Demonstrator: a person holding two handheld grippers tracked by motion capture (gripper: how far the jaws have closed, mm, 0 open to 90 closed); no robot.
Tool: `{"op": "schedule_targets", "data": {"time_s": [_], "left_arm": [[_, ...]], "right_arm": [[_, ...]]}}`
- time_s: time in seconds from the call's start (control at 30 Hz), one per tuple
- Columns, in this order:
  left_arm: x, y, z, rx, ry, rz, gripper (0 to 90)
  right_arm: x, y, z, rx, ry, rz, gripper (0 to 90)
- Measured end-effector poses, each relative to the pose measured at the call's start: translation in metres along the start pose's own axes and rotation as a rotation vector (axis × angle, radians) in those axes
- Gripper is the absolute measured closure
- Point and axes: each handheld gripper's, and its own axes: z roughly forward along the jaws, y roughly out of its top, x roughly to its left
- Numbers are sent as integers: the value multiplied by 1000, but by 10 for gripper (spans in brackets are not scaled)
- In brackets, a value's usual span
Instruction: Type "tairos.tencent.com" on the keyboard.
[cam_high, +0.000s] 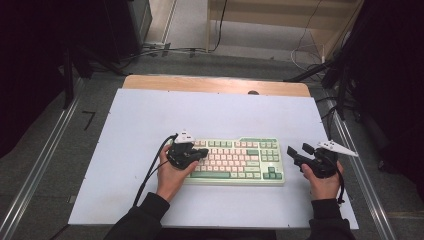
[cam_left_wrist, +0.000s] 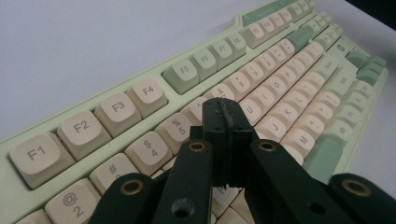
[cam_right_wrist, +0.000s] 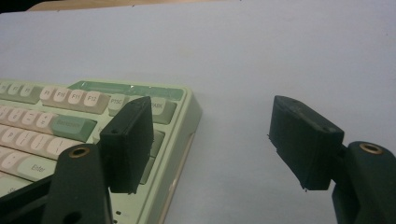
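The keyboard lies flat on the white sheet of the bench, a little toward the near edge and right of the middle, its long side parallel to that edge. The left gripper hovers over the keyboard's left end with its jaws pressed together and nothing between them; in the left gripper view the closed tip points down at the number and letter rows. The right gripper waits just beyond the keyboard's right end, jaws spread wide and empty.

The keyboard looks like a rigid, fairly heavy plastic slab that would slide rather than flex. Its keycaps are smooth, rounded and sprung, so a closed tip suits single presses. To move it, the short ends of the case seem the best hold.
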Motion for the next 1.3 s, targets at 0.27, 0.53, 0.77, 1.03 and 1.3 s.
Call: {"op": "schedule_targets", "data": {"time_s": [0.27,0.53,0.77,1.03,1.3], "left_arm": [[0,0,3,22,8,5,900],[-2,2,-2,-3,-16,3,891],[2,9,-22,-83,-52,-41,715],[11,7,-45,-140,-8,-49,392],[24,-7,-62,-157,20,-79,351]], "right_arm": [[0,0,0,2,0,4,290],[0,0,0,3,1,3,291],[-1,0,0,2,0,5,291],[0,0,0,2,1,6,291],[-1,-1,0,2,2,9,290]]}}
